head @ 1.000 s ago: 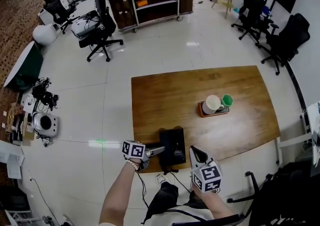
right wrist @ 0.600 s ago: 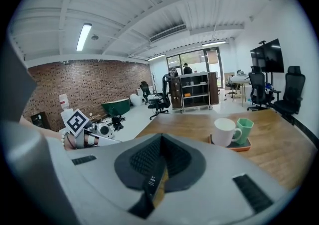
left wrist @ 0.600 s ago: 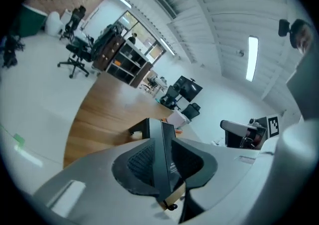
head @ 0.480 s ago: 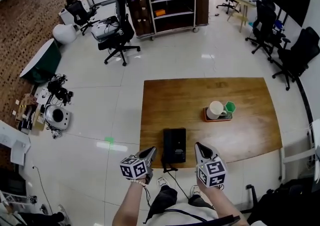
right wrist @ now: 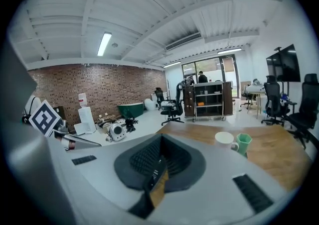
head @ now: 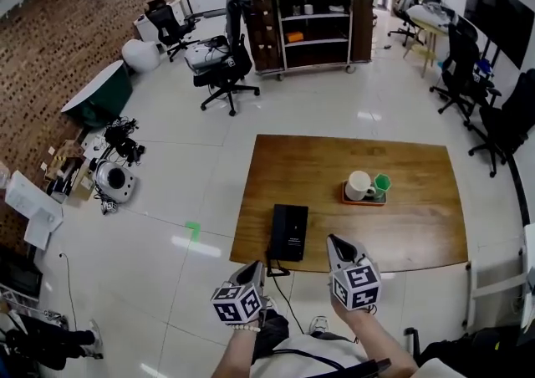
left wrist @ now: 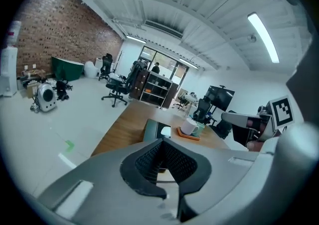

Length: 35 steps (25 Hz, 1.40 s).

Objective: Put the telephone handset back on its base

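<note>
The left gripper (head: 253, 270) has drawn back from the telephone (head: 292, 232) at the wooden table's (head: 418, 234) near edge, jaws pressed together and empty, as are the right gripper's (head: 336, 242). The handset (head: 279, 232) seems seated, so the task is probably finished.

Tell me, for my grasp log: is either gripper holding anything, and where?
Nothing is held: left gripper and right gripper are both shut, empty, off the telephone.

A black rectangular telephone (head: 288, 232) sits on a brown wood-grain table (head: 410, 230). At its two o'clock, a flat orange tray (head: 363, 200) carries a white ceramic mug (head: 359, 185) and a green faceted cup (head: 382, 181).
</note>
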Tool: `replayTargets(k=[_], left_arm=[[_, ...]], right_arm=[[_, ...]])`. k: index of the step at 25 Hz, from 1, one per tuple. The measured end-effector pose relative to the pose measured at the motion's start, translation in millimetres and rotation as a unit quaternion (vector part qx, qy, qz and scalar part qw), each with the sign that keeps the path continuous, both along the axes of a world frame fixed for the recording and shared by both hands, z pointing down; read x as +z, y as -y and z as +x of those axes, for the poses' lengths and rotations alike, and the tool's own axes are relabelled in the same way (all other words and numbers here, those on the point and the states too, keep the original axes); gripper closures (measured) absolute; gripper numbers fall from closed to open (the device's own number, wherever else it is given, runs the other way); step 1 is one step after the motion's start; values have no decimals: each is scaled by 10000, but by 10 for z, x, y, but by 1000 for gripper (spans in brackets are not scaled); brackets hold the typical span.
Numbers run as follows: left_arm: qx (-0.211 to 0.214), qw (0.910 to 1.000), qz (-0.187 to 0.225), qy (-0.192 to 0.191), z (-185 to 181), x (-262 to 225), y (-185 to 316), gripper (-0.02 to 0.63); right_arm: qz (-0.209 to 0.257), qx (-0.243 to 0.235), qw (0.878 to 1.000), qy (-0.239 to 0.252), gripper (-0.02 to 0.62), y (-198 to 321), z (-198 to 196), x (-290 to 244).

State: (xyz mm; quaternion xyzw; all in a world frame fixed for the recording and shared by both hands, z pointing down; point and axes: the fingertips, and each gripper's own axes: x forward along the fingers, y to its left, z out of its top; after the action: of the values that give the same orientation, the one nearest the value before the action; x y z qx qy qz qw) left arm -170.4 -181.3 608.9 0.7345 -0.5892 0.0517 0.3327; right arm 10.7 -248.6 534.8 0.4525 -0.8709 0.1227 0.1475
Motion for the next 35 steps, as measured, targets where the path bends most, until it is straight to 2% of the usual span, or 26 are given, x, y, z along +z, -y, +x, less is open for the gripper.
replayTargets(k=[5,10,19,24,35], left_arm=[[-535,9974,354,342,141,-255,-307,606],[-626,9945,455,713,297,-336,-499,606],[-664,9939,472,743,458,-361,-669,606],[-662,9942,514,677,517,-354,-683,606],[-935,9897,417,1003,425,-325,-714,606]], right_arm=[[102,-273,9996,8,592,-337,63,-72],[208,-506,9985,61,592,-583,46,-83],[237,-717,9971,24,591,-871,79,-79],[218,-665,9975,23,591,-920,153,-40],[159,-739,9971,11,591,-943,150,-5]])
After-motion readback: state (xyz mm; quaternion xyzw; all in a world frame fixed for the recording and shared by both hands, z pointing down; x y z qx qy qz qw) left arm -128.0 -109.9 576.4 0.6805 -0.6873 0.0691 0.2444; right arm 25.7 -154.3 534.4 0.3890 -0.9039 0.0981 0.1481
